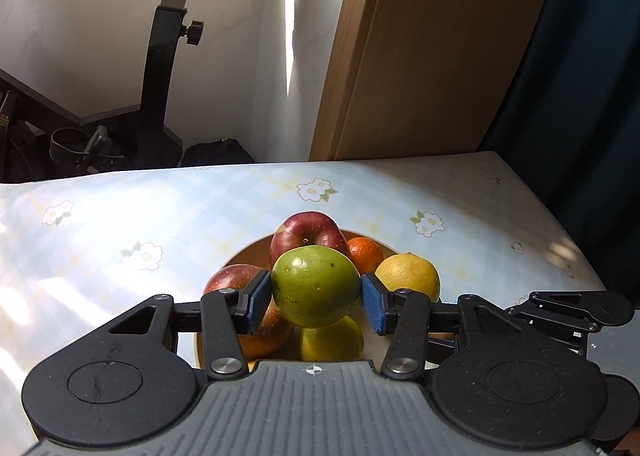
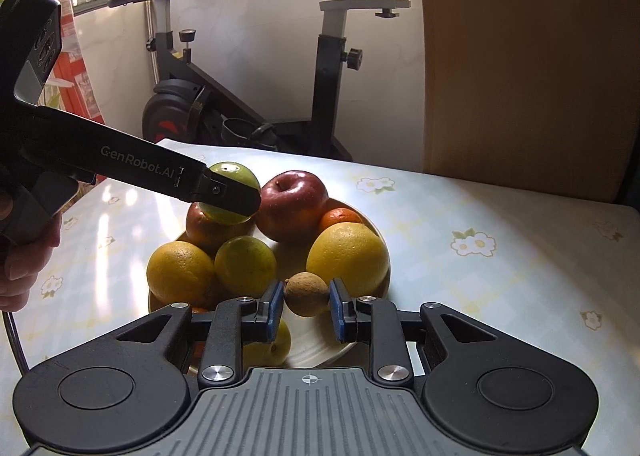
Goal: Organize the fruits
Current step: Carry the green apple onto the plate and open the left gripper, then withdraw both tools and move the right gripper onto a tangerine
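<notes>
Floral-clothed table (image 2: 500,215) (fruit plate (image 2: 376,234) atop)

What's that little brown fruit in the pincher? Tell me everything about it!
The small brown fruit is egg-shaped with dull, rough tan skin and a tiny stem nub on top. The right gripper pinches it between blue pads, above the near edge of the pale fruit plate, just in front of a big yellow citrus.

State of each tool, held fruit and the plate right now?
Left tool: shut on green apple.
Green apple: held above the plate.
Right tool: shut on small brown fruit.
Small brown fruit: gripped between the pads.
Plate: piled with fruit.
</notes>
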